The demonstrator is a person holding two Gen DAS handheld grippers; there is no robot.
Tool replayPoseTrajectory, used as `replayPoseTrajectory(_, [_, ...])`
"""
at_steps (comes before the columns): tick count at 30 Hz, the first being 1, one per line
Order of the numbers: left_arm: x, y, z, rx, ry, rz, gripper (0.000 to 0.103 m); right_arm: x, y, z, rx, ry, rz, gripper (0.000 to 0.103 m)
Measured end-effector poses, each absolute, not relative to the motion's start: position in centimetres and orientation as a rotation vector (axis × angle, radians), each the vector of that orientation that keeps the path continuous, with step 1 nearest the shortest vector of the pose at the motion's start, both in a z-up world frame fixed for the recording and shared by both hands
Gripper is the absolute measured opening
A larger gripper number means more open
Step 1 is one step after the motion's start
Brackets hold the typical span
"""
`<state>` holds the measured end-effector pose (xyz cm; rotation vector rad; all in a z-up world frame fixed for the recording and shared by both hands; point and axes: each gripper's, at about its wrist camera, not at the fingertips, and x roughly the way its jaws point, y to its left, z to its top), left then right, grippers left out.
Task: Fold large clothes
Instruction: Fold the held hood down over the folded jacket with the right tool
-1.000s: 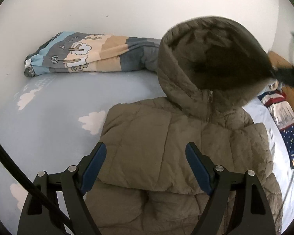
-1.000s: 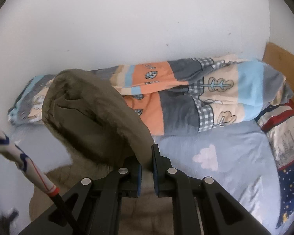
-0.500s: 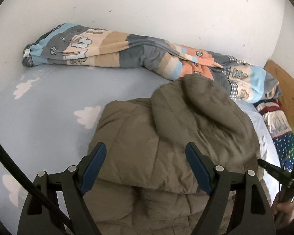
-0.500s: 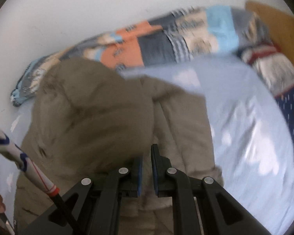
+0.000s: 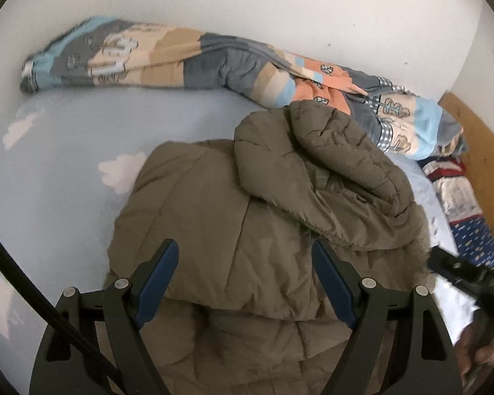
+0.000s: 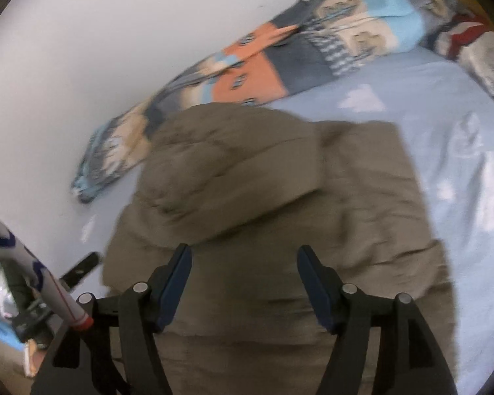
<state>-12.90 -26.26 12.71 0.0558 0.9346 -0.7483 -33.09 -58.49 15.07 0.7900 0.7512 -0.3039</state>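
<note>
An olive-brown puffer jacket (image 5: 214, 217) lies folded on the light blue bed sheet (image 5: 66, 164). Its hood (image 5: 329, 171) is laid down over the jacket's body. My left gripper (image 5: 243, 263) is open and empty, just above the jacket's near part. My right gripper (image 6: 243, 263) is open and empty, above the jacket (image 6: 280, 230) below the hood (image 6: 230, 161). The right gripper's body shows at the right edge of the left wrist view (image 5: 464, 279).
A patterned quilt (image 5: 214, 62) lies rolled along the white wall at the back. A striped and starred pillow (image 5: 461, 204) and a wooden headboard (image 5: 477, 151) are at the right. The left gripper's handle (image 6: 49, 293) shows at the right wrist view's left.
The right gripper brought the raised hood down onto the jacket, then opened and let it go. The left gripper stayed open over the jacket.
</note>
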Motion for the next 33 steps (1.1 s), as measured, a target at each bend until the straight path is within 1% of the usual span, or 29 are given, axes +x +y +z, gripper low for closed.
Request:
replayPoseTrajectory(4, [-12.2,-25.6,12.7,0.003,0.96,-0.741,0.082,-31.2,-57.6,13.9,0.915,0.738,-0.263,0.071])
replayPoseTrajectory(9, [-11.7,-25.1,12.5,-0.043,0.992,-0.74,0.082,-28.0,-57.2,11.7,1.036,0.727,-0.333,0.072])
replayPoseTrajectory(12, [-11.6,-25.1,12.6,-0.042,0.995,-0.743,0.082,-26.5,-57.2,10.9,1.06,0.692,-0.374,0.072])
replayPoseTrajectory(13, [-11.5,-25.1,12.6,-0.042,0.995,-0.744,0.082,-25.9,-57.3,10.8,1.062,0.679,-0.363,0.068])
replayPoseTrajectory(14, [-11.5,-25.2,12.7,-0.045,0.999,-0.746,0.082,-25.6,-57.2,10.9,1.059,0.672,-0.345,0.039])
replayPoseTrajectory(15, [-11.5,-25.2,12.8,-0.049,1.0,-0.75,0.082,-25.3,-56.9,11.2,1.046,0.68,-0.339,0.028])
replayPoseTrajectory(17, [-11.6,-25.2,13.0,-0.058,0.997,-0.757,0.082,-26.1,-56.6,12.1,1.015,0.664,-0.338,0.022])
replayPoseTrajectory(21, [-11.9,-25.2,13.7,-0.11,1.005,-0.802,0.082,-28.1,-55.3,14.7,0.968,0.642,-0.319,0.02])
replayPoseTrajectory(26, [-13.4,-26.5,14.6,-0.113,0.979,-0.865,0.082,-31.3,-53.9,16.3,0.959,0.694,-0.281,0.019])
replayPoseTrajectory(29, [-14.6,-28.1,14.0,-0.051,0.972,-0.882,0.082,-33.2,-53.4,15.4,0.978,0.73,-0.28,0.019])
replayPoseTrajectory(33, [-15.9,-30.6,12.0,0.114,0.94,-0.816,0.082,-33.0,-53.2,12.0,0.967,0.795,-0.296,0.019])
